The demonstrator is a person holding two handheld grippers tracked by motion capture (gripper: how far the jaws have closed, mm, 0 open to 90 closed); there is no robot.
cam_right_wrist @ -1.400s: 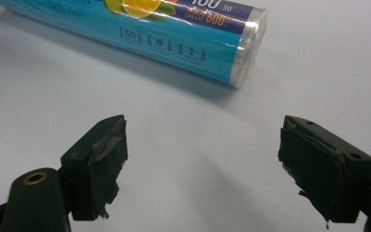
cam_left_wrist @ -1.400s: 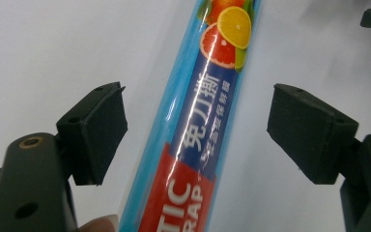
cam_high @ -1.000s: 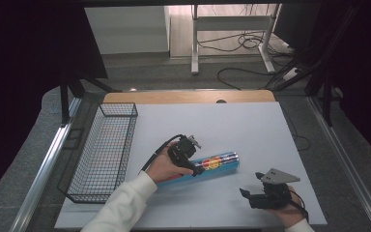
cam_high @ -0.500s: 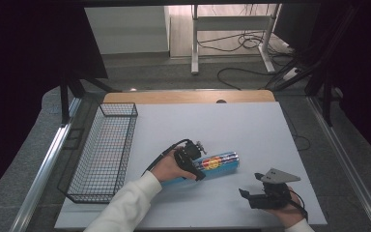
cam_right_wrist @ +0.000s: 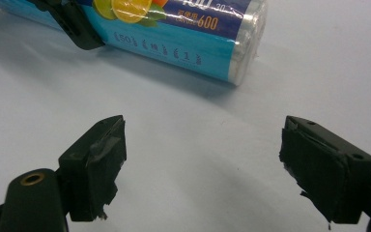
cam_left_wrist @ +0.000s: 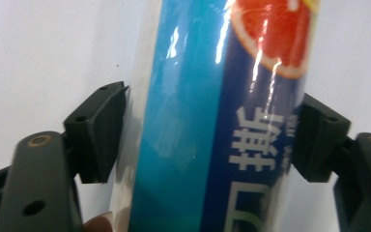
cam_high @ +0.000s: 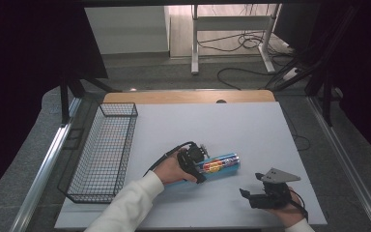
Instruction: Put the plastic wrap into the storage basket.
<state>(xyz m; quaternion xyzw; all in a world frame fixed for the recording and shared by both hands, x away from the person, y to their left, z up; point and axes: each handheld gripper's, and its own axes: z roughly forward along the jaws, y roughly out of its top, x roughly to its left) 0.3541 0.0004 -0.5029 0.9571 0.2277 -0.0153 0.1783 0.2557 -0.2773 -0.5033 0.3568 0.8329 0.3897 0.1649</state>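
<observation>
Left gripper (cam_high: 196, 164) now straddles blue plastic-wrapped roll (cam_high: 218, 165), pads touching both sides per left gripper view, i.e. pinching it; 1 s ago it was approaching. Roll lies on white table (cam_high: 232, 125), nr front centre. Right gripper (cam_high: 263, 195) idle, jaws spread. Right gripper view shows roll's end face. Wire basket (cam_high: 104, 150) at left.

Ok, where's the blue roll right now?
In the high view the blue roll lies mid-table, right of the wire basket, between the left gripper's jaws.
</observation>
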